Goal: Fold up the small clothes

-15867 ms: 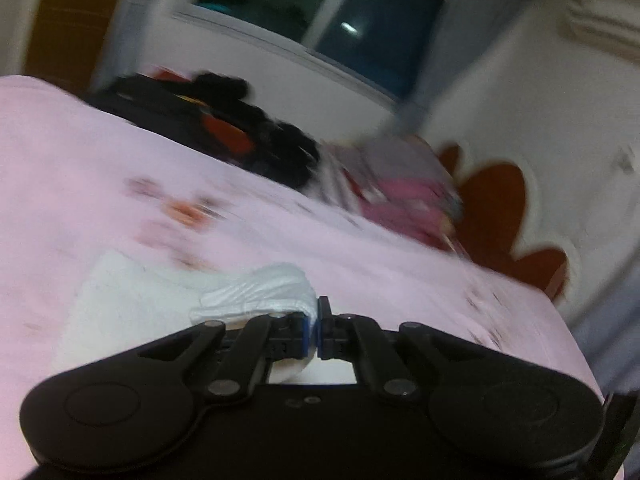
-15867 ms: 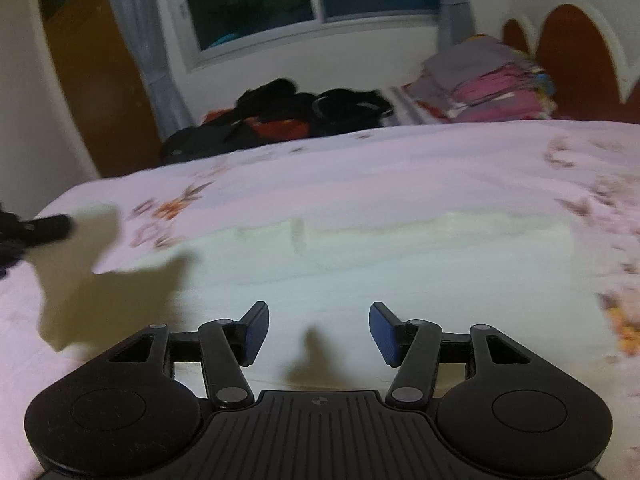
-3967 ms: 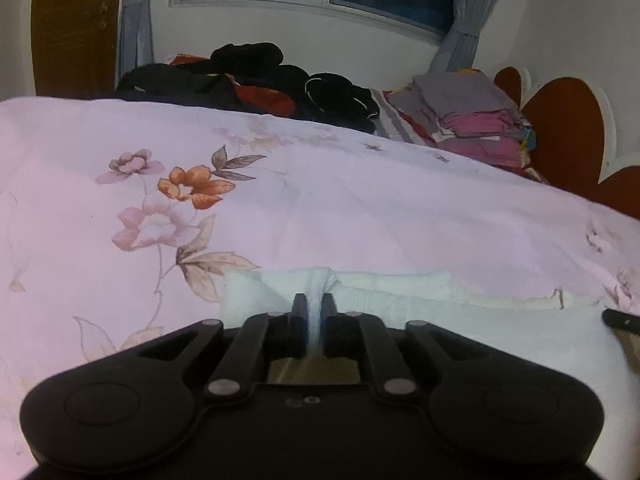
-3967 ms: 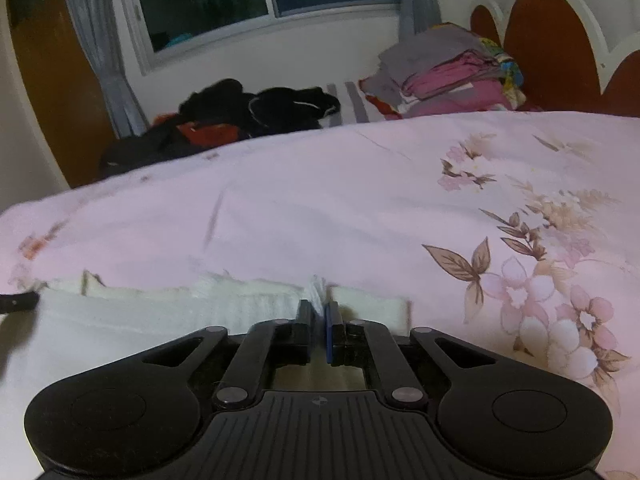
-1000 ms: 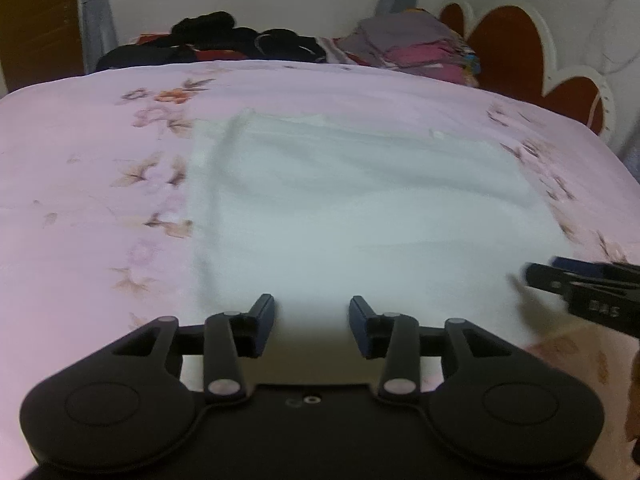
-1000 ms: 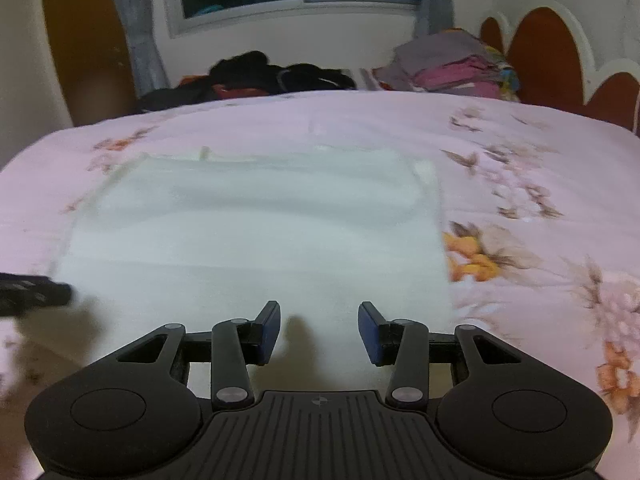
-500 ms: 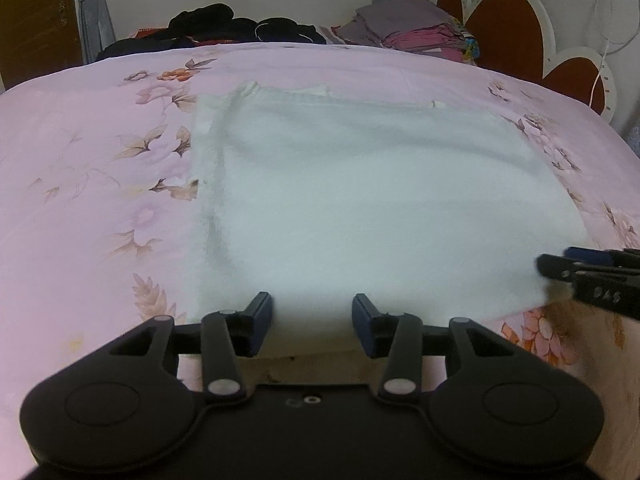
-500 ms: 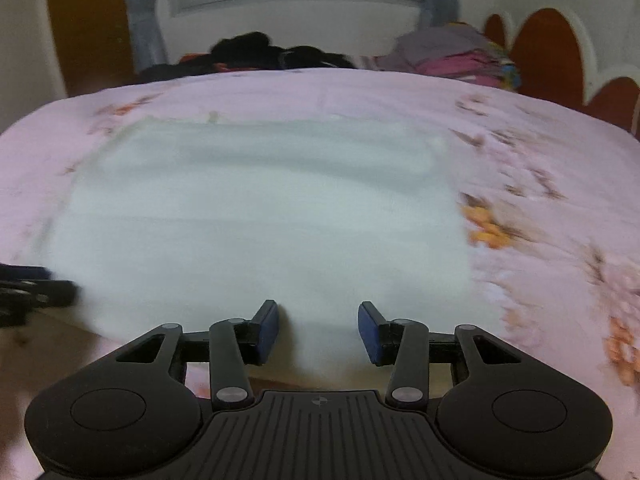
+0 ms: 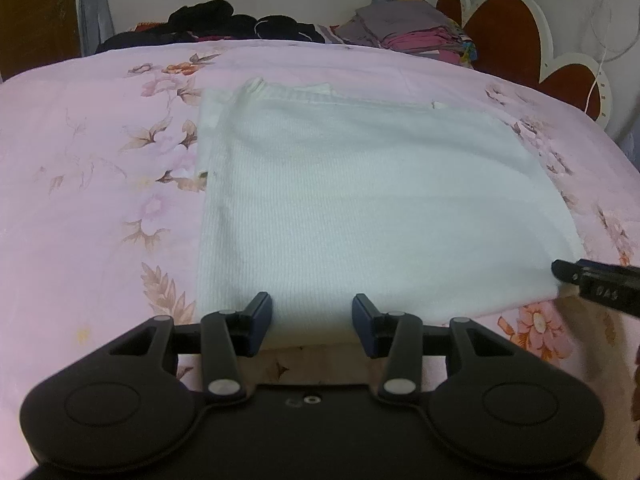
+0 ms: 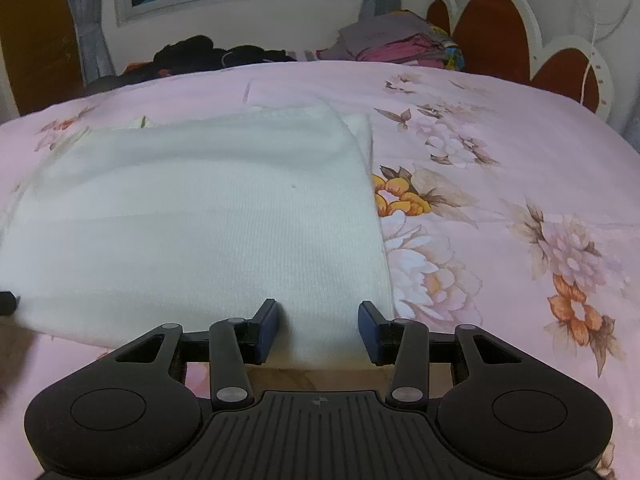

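A white ribbed knit garment (image 9: 360, 200) lies folded flat on the pink floral bedsheet (image 9: 100, 200). My left gripper (image 9: 312, 322) is open at the garment's near edge, towards its left corner, and the cloth lies loose between the fingers. In the right wrist view the same garment (image 10: 200, 232) fills the left half. My right gripper (image 10: 319, 328) is open over the near right corner, its pads apart from the cloth. The right gripper's fingertips (image 9: 588, 278) show at the right edge of the left wrist view, by that corner.
At the bed's far side lie a heap of dark clothes (image 9: 224, 26) and a folded stack of grey and pink clothes (image 9: 416, 28). A red-brown headboard with white trim (image 9: 516, 32) stands at the right. Bare sheet (image 10: 520, 200) lies right of the garment.
Four seconds ago both grippers were shut on the cloth's edge at the far side; now both are open at the near edge. Over the last second both came closer to that edge.
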Tool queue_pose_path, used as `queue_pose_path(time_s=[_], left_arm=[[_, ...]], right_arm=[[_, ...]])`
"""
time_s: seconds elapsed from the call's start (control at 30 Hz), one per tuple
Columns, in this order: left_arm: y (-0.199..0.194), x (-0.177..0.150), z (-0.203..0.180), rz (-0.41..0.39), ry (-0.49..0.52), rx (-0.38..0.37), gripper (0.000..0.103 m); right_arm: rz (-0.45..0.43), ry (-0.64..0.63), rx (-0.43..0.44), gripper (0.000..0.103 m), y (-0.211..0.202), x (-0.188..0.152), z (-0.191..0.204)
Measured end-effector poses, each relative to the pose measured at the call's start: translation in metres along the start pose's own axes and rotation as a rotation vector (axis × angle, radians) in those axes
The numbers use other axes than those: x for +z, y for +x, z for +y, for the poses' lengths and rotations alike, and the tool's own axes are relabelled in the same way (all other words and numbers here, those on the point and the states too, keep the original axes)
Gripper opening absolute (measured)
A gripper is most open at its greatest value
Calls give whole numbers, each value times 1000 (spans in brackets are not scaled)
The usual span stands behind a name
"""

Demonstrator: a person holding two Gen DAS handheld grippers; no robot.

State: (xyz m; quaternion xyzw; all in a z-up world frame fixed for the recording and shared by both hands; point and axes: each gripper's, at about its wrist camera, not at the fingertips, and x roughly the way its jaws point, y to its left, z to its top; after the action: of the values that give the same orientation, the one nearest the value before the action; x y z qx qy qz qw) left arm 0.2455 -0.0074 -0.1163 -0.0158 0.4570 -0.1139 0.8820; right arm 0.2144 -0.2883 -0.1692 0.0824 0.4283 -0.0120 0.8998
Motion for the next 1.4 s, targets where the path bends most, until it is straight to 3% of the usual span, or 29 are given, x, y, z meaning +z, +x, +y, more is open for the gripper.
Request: queue_pose_path(time_s=[0.1, 0.27, 0.4, 0.63, 0.8, 0.97, 1.13, 1.2, 1.23, 1.33, 1.4], left_arm=[[-7, 0, 0, 8, -19, -15, 48], [-21, 0, 12, 35, -117, -74, 56], [-34, -5, 29, 42, -225, -119, 69], [-25, -28, 53, 105, -449, -230, 69], [-9, -32, 62, 71, -593, -308, 70], [12, -30, 70, -17, -754, -353, 71], [26, -20, 65, -97, -811, -354, 70], [31, -16, 64, -125, -829, -345, 63], [34, -14, 63, -139, -836, -333, 51], [43, -15, 68, -154, -886, -318, 27], [44, -18, 71, -169, -892, -304, 21]], right_arm=[[13, -23, -18, 43, -1, 4, 7], [-48, -27, 35, 43, -24, 10, 25], [-59, -27, 86, 43, -33, 18, 42], [-56, -35, 160, 43, -40, 25, 66], [-46, -59, 208, 43, -37, 30, 82], [-41, -78, 246, 43, -25, 40, 90], [-31, -91, 269, 43, 2, 54, 93], [-43, -100, 277, 43, 11, 62, 96], [-50, -106, 276, 43, 15, 66, 96], [-65, -114, 276, 43, 32, 82, 99], [-71, -117, 282, 43, 42, 90, 100]])
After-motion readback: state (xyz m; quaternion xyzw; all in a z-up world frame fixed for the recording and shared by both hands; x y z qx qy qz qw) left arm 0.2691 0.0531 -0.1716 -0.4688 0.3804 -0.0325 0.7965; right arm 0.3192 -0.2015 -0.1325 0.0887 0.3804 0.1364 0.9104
